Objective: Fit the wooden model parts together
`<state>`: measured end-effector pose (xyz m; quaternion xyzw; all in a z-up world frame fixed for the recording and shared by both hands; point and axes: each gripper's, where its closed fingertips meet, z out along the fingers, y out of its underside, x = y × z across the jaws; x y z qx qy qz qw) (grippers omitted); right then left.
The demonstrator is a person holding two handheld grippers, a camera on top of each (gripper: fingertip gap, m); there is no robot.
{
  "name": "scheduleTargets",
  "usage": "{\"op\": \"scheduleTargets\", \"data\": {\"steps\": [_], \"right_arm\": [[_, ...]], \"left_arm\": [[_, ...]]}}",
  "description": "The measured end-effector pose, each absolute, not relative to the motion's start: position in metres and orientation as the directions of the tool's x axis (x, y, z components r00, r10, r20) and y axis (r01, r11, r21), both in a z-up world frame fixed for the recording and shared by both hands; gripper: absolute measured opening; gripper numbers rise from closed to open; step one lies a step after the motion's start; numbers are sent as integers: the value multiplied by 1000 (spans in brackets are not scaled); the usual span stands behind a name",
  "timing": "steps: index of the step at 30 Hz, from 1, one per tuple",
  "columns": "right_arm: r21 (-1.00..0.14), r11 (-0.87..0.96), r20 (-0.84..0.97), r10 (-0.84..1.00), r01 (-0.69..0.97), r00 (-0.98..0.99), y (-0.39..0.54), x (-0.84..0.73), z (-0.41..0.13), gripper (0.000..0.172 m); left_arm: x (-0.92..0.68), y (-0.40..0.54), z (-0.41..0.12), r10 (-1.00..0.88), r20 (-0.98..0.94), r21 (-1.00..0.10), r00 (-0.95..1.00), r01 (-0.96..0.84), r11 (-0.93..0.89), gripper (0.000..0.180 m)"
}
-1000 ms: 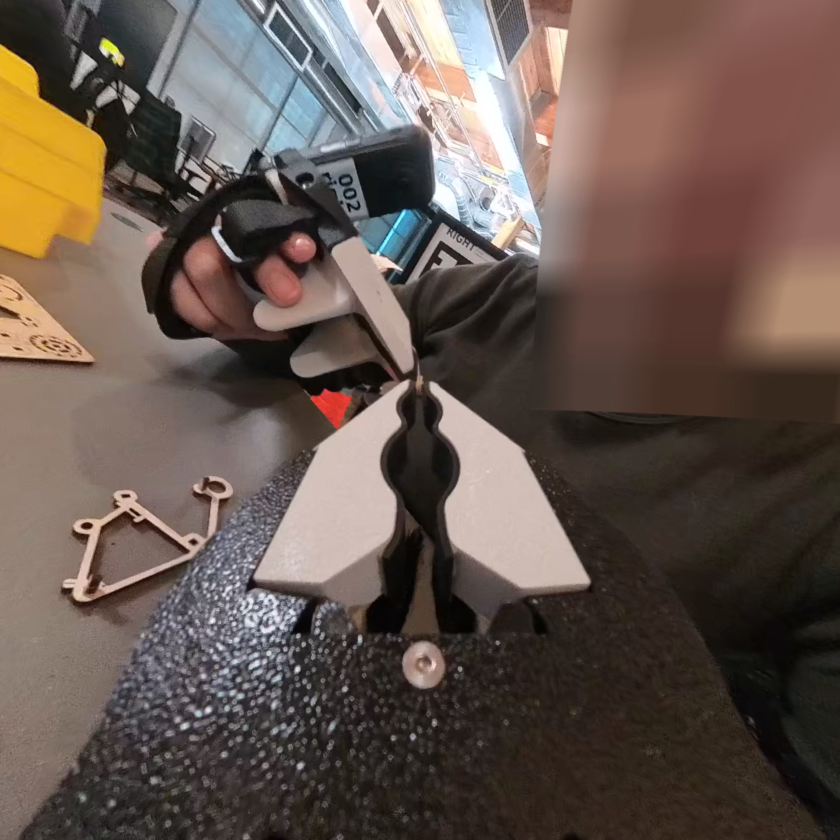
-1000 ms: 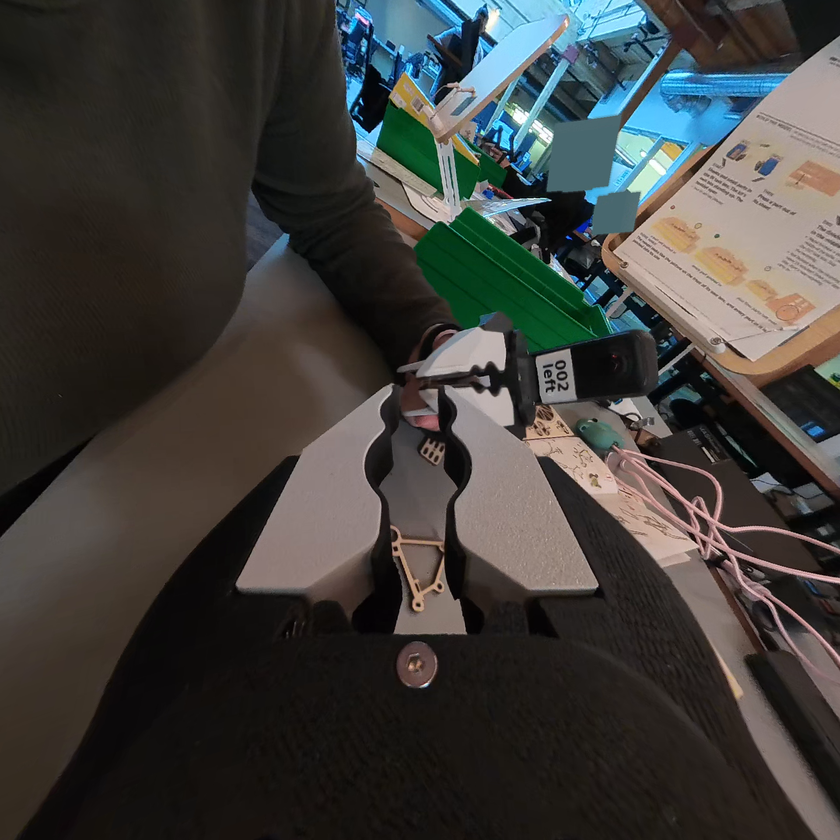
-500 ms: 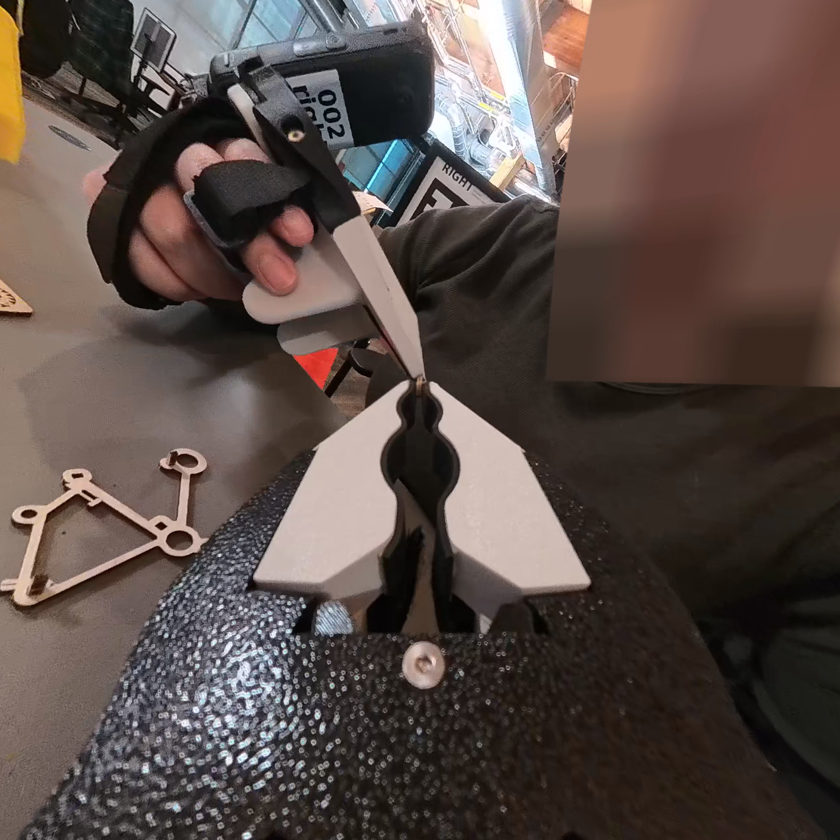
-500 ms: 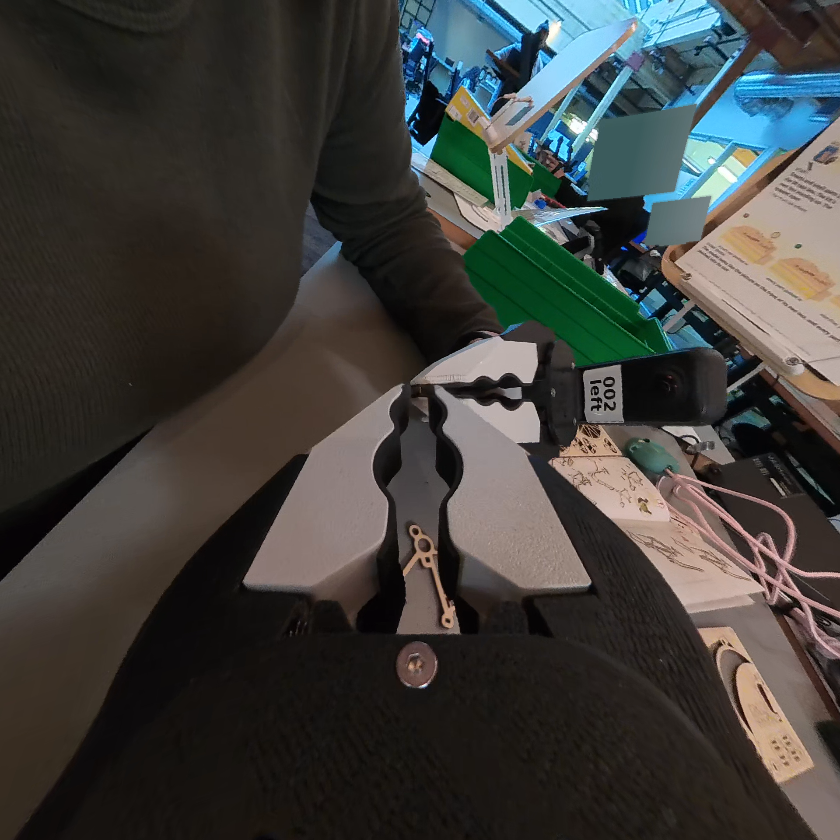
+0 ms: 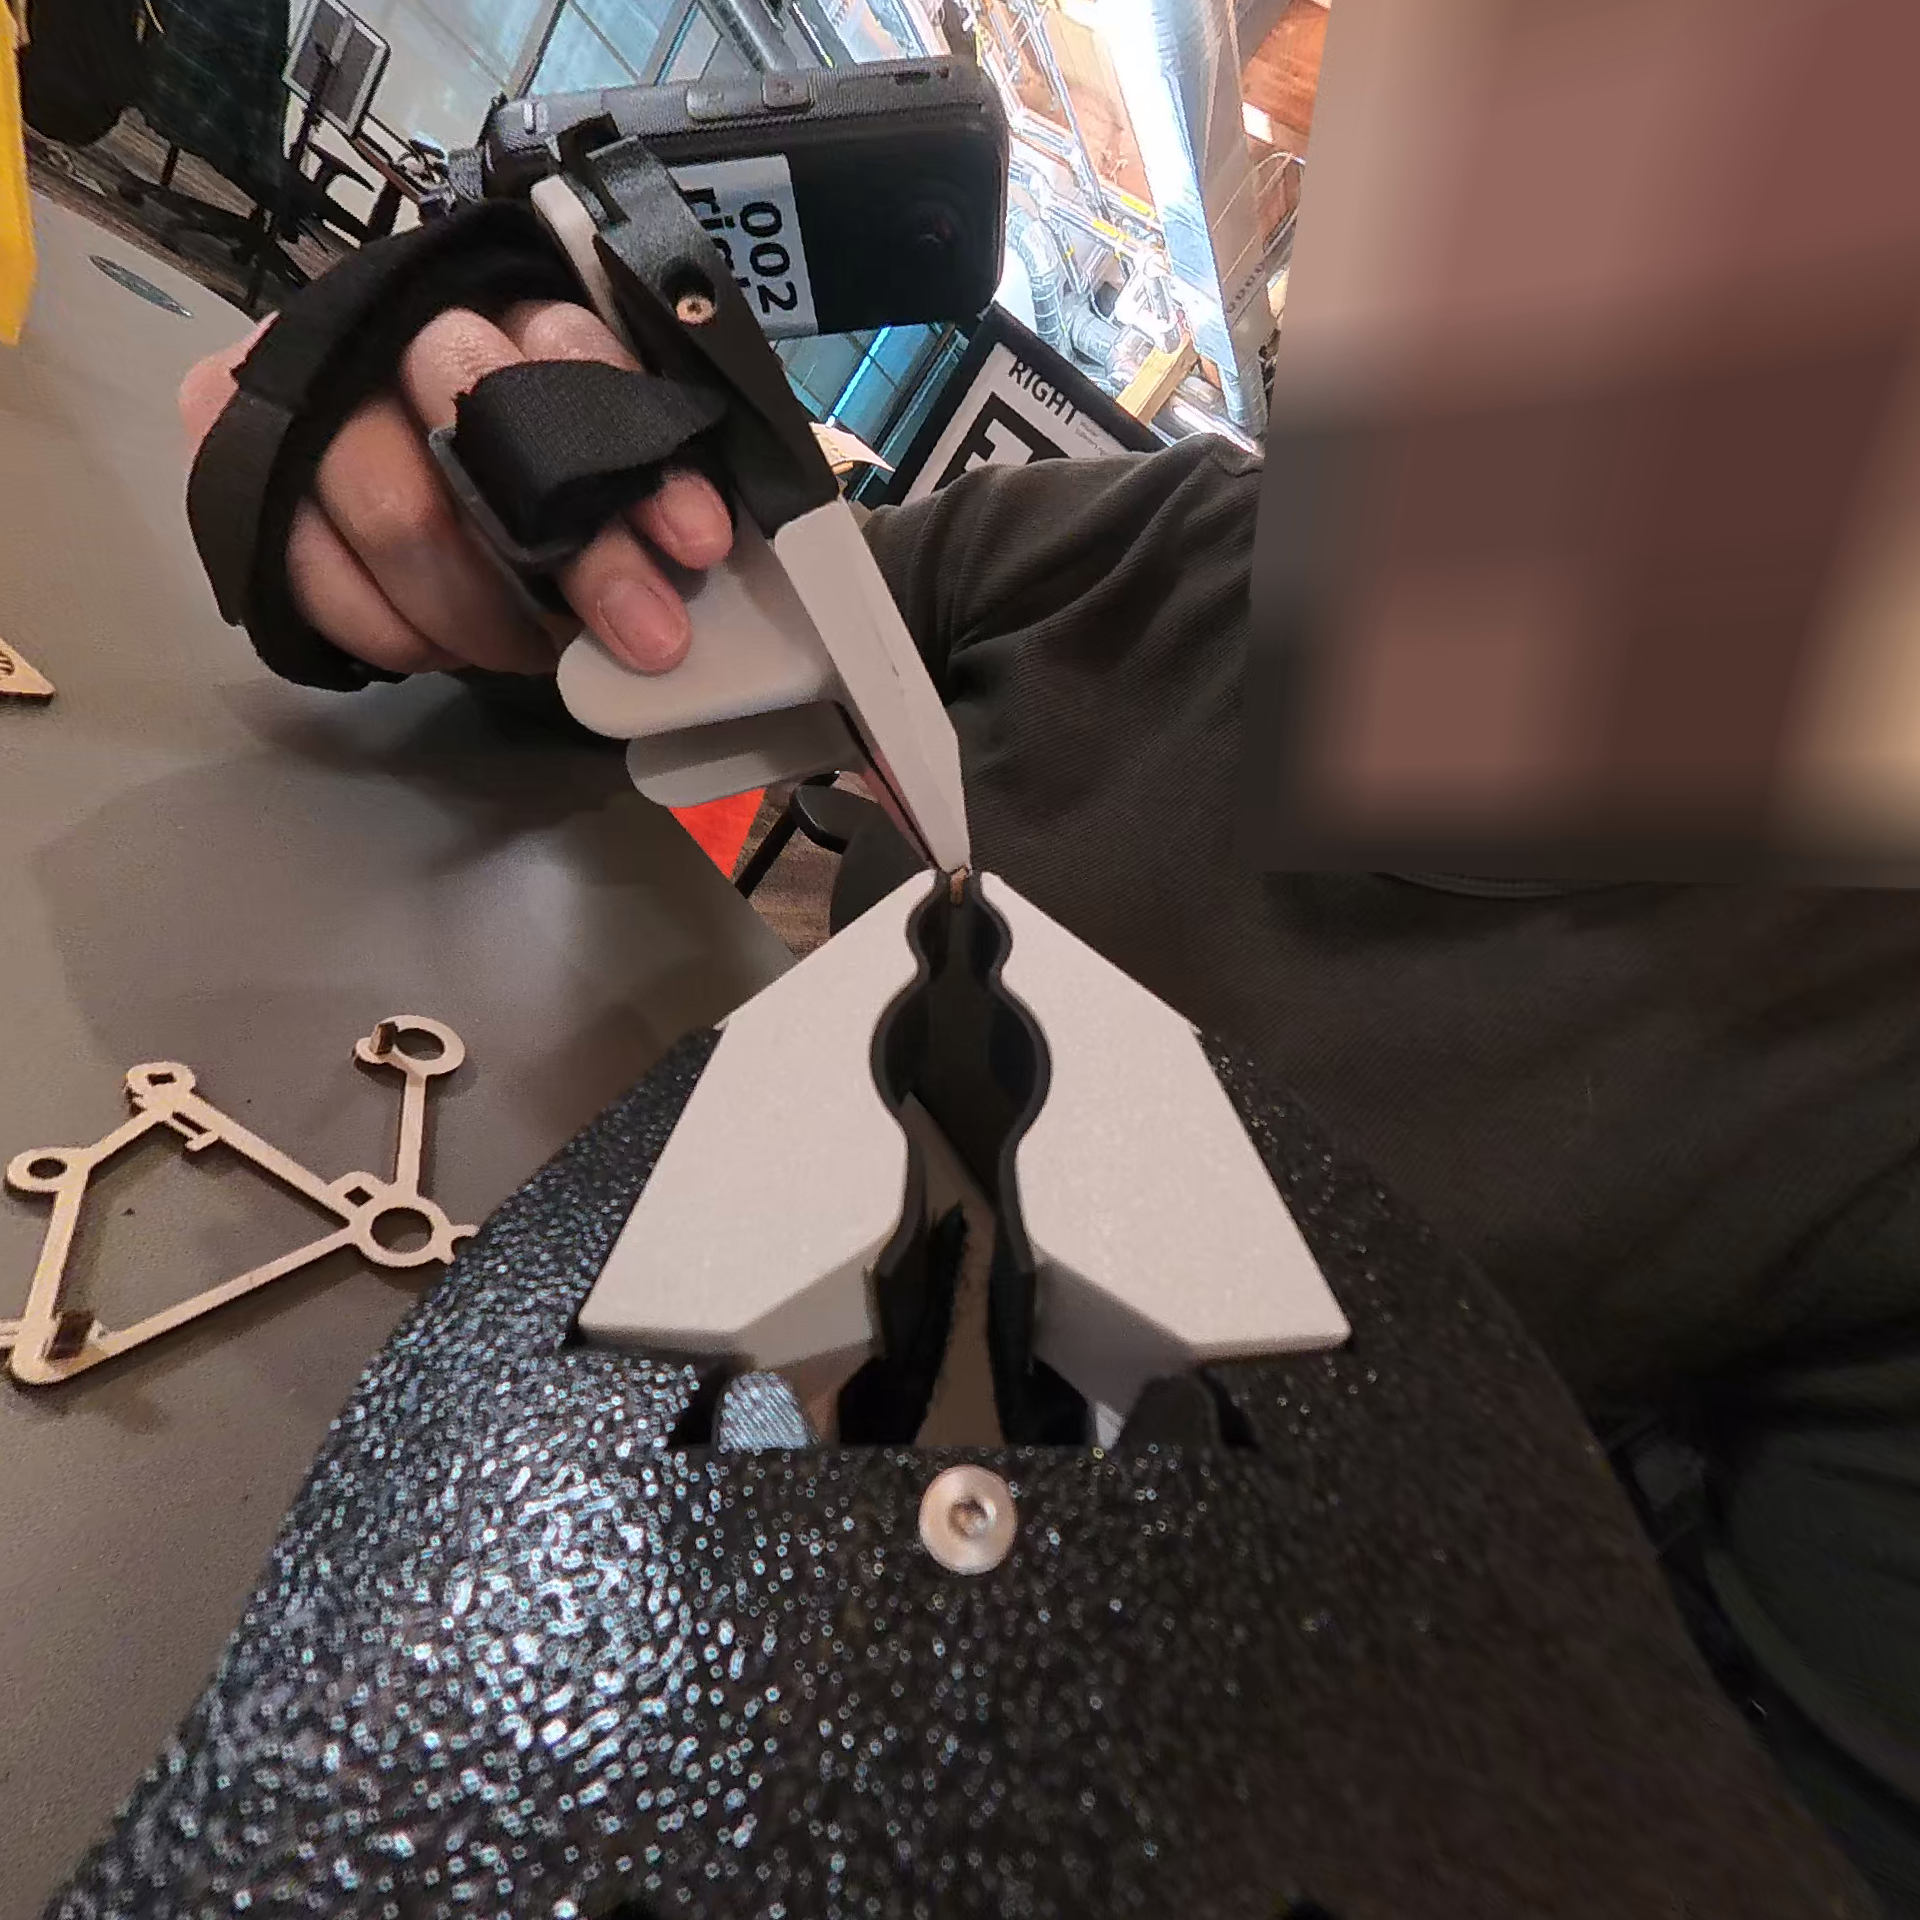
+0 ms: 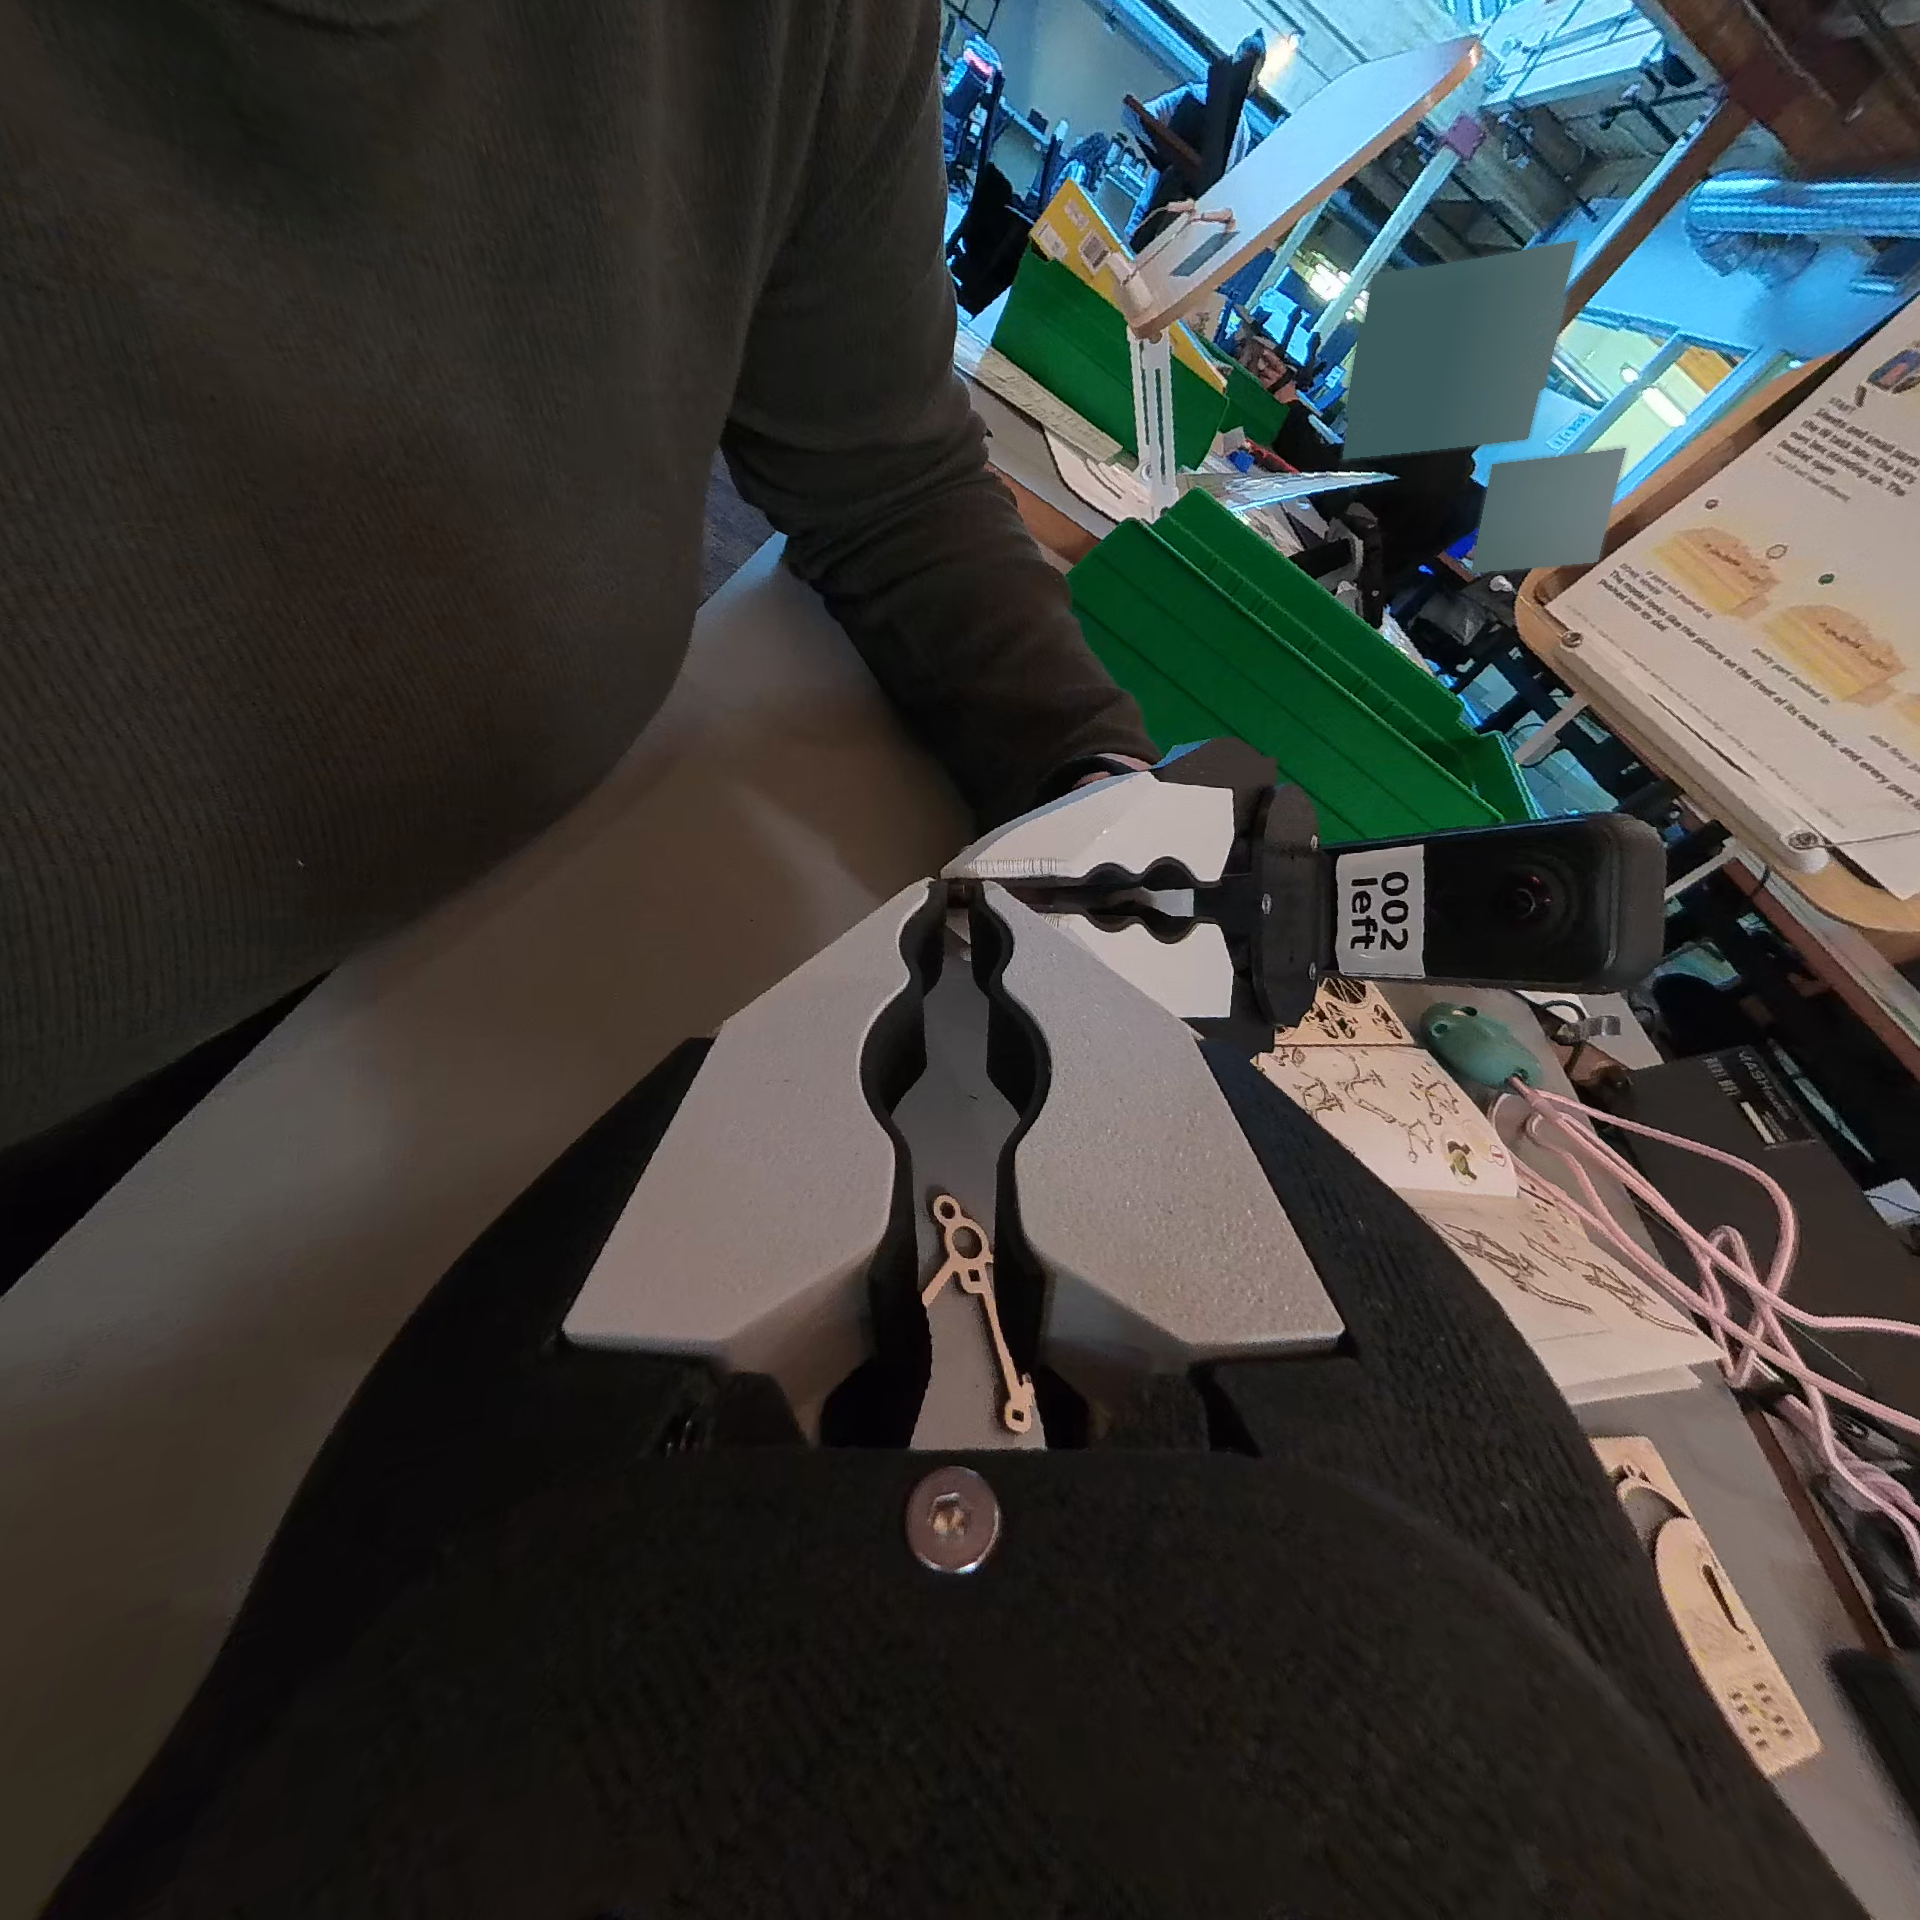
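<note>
The small wooden part (image 5: 958, 881) is pinched at the tips of both claws, raised above the bench (image 5: 260, 883), probably to pass it over or regrip it. The left claw (image 5: 957, 883) is closed on it; the right claw (image 6: 958, 896) meets it tip to tip, clamped on the same piece. The wooden triangular frame (image 5: 229, 1195) lies flat on the bench, left of the left claw, untouched.

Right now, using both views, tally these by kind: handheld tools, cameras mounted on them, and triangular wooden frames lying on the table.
Tools: 2
Cameras: 2
Triangular wooden frames: 1
Total: 5
</note>
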<state>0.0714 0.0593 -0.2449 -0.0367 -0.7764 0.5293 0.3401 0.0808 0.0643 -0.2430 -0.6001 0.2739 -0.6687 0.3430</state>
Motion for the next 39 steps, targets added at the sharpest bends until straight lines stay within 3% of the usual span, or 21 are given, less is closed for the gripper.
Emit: {"op": "scheduleTargets", "data": {"steps": [19, 23, 31, 39], "right_arm": [[-841, 455, 499, 438, -294, -748, 65, 68, -243, 0], [-892, 383, 423, 519, -241, -743, 78, 60, -234, 0], [-967, 224, 237, 608, -123, -757, 104, 48, -230, 1], [-955, 281, 252, 617, -91, -746, 104, 42, -241, 1]], "left_arm": [[79, 72, -240, -789, 615, -774, -16, 183, -607, 0], [71, 85, -231, -835, 543, -815, 91, 296, -498, 1], [52, 104, -219, -850, 341, -911, 401, 365, -193, 22], [54, 114, -245, -748, 5, -1000, 663, -2, -8, 7]]}}
